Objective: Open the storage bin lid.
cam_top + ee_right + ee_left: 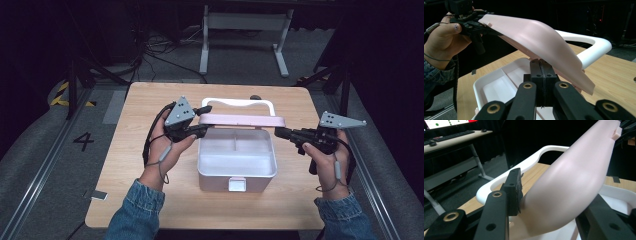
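Note:
A white compartment box (236,177) stands in the middle of the wooden table, its pink lid (240,120) raised over the back edge. The white carry handle (239,102) lies behind it. My left gripper (204,120) is shut on the lid's left end; in the left gripper view the lid (574,177) sits between the jaws (556,192). My right gripper (277,133) is at the box's right rear corner. Its jaws (541,66) are shut with nothing between them, just under the lid's edge (539,35). The box's inner tray (489,82) shows dividers and looks empty.
A small dark object (255,97) lies on the table behind the handle. A small flat tag (98,195) sits at the front left edge. A white desk frame (245,22) stands on the floor beyond. A keyboard (454,136) rests on another desk.

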Demonstrator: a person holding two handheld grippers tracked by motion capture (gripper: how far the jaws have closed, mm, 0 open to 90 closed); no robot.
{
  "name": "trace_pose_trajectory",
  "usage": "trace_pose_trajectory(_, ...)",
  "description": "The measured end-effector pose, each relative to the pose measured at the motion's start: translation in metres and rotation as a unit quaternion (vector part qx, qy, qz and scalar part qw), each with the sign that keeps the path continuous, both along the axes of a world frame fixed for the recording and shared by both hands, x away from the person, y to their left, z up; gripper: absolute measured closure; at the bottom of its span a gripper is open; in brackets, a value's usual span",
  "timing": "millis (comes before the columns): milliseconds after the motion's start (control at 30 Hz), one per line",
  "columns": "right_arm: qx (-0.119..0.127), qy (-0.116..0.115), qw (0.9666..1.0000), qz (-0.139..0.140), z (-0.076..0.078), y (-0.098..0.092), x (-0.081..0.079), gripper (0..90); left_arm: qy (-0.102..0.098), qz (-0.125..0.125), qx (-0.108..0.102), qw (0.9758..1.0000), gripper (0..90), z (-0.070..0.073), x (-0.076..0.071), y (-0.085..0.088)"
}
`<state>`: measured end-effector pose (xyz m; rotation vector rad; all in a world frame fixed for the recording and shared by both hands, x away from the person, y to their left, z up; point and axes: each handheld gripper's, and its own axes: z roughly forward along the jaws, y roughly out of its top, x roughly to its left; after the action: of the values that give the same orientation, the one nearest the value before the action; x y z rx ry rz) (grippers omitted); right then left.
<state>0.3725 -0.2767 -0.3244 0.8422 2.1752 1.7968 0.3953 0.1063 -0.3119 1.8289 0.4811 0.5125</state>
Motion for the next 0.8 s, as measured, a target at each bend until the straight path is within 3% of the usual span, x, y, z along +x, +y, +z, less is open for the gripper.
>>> trace_pose_trajectory(133,-0.001,-0.001,1.0000,-0.001,0.000,0.000,-0.001,90.0,0.005,0.002,-0.003,1.0000,60.2,0.001,0.001,0.000)
trace_pose_trajectory(433,-0.012,-0.008,0.9999,-0.007,0.003,-0.002,-0.007,90.0,0.023,0.005,0.011,0.9997,61.3,0.009,0.008,-0.001)
trace_pose_trajectory(567,-0.026,-0.009,0.9994,-0.022,0.002,-0.007,-0.010,90.0,0.039,0.004,0.005,0.9992,61.2,0.011,0.012,-0.001)
trace_pose_trajectory(800,-0.026,-0.004,0.9985,-0.048,0.001,-0.025,-0.017,90.0,0.056,0.006,0.006,0.9984,62.9,0.018,0.028,-0.001)
